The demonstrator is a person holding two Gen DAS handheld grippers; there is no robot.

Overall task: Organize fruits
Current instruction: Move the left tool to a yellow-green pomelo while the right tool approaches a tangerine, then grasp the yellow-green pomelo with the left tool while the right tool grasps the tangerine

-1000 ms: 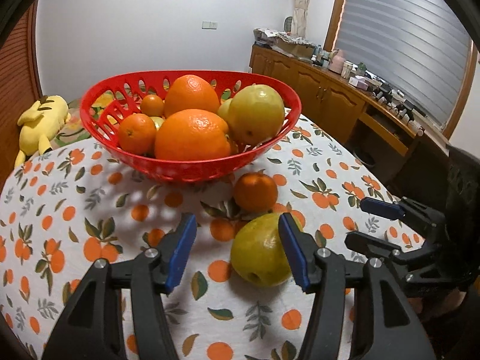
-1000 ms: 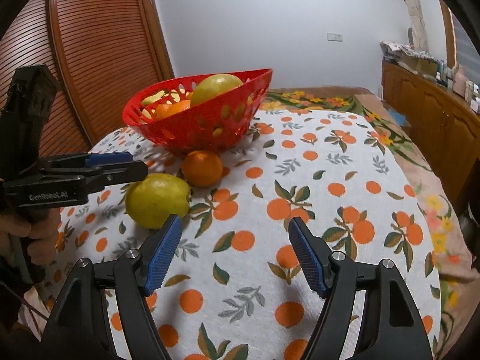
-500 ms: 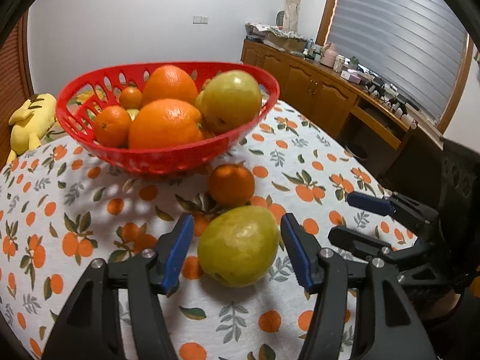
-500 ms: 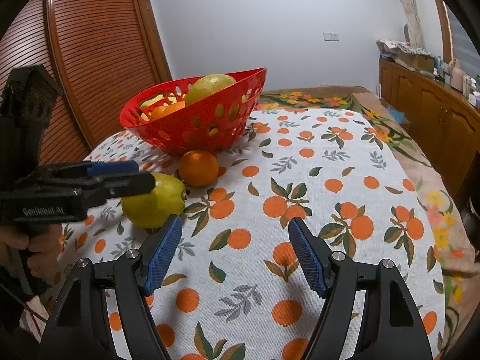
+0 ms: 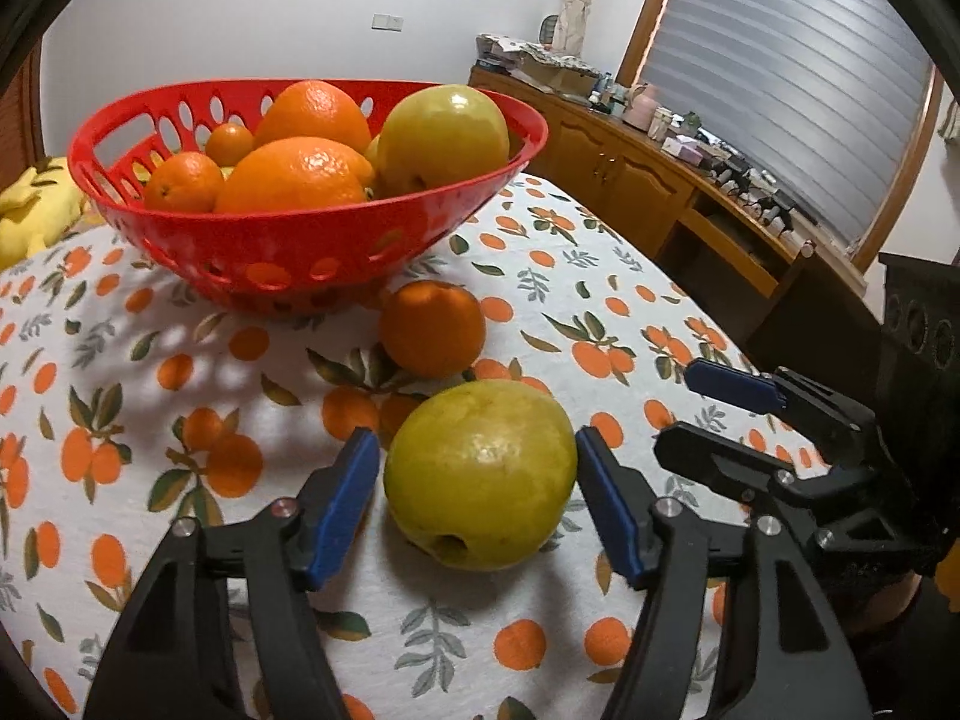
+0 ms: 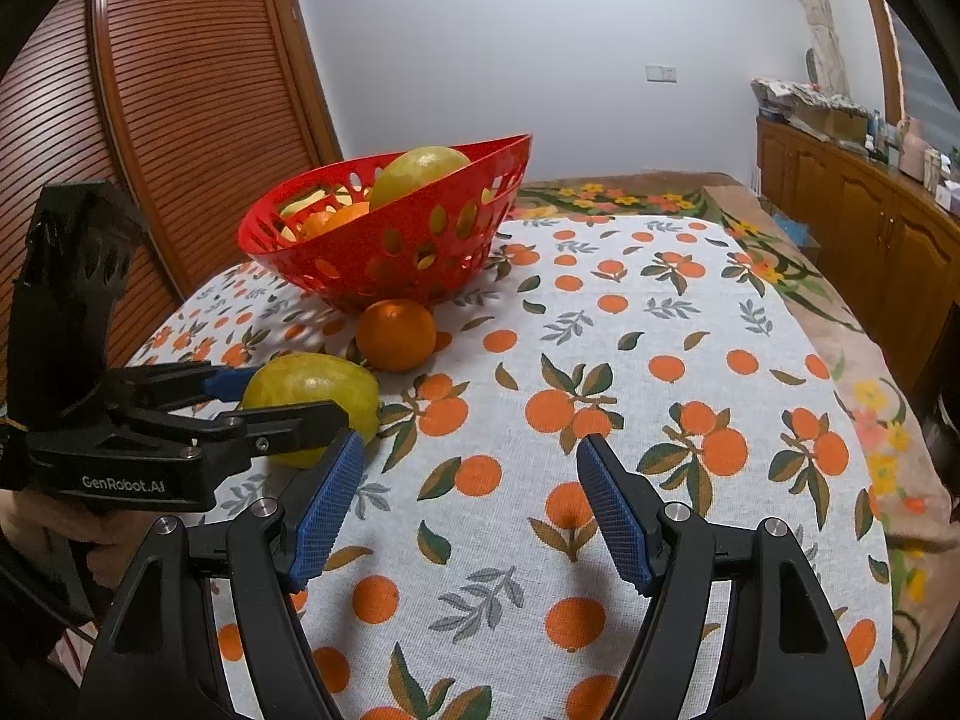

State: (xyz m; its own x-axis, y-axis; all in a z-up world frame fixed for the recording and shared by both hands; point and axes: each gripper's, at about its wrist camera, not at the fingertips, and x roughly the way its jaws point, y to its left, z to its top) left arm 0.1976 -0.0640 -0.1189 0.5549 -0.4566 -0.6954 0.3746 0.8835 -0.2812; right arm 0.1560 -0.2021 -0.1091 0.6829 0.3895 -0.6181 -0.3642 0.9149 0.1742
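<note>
The yellow-green pear (image 5: 480, 471) lies on its side on the tabletop (image 5: 600, 300), near the edge closest to the left wrist camera. Its long axis runs roughly along the left tongs' reach, and the dimpled blossom end (image 5: 451, 546) faces back toward that camera and slightly down. The stem end is hidden behind the fruit's own bulk.

The left tongs (image 5: 477, 504) stand apart with the pear between the blue pads (image 5: 342, 504). The right pad sits just beside the skin, the left pad a little off; whether either actually touches cannot be told. From the right wrist view the left tongs (image 6: 282, 402) cover the pear's (image 6: 312, 387) lower half.

Just beyond the pear, near but apart, rests a loose orange (image 5: 432, 327), close to the foot of the red basket (image 5: 312, 240). The basket holds several oranges (image 5: 294, 174) and another pear (image 5: 444, 138); whatever lies deeper in it is screened by its wall.

The right tongs (image 6: 468, 504) are spread wide over bare patterned cloth, gripping nothing, toward the tabletop's near edge. In the left wrist view they (image 5: 708, 408) appear at the right side, partly cut off.

A yellow soft toy (image 5: 33, 210) is cropped at the left margin.
</note>
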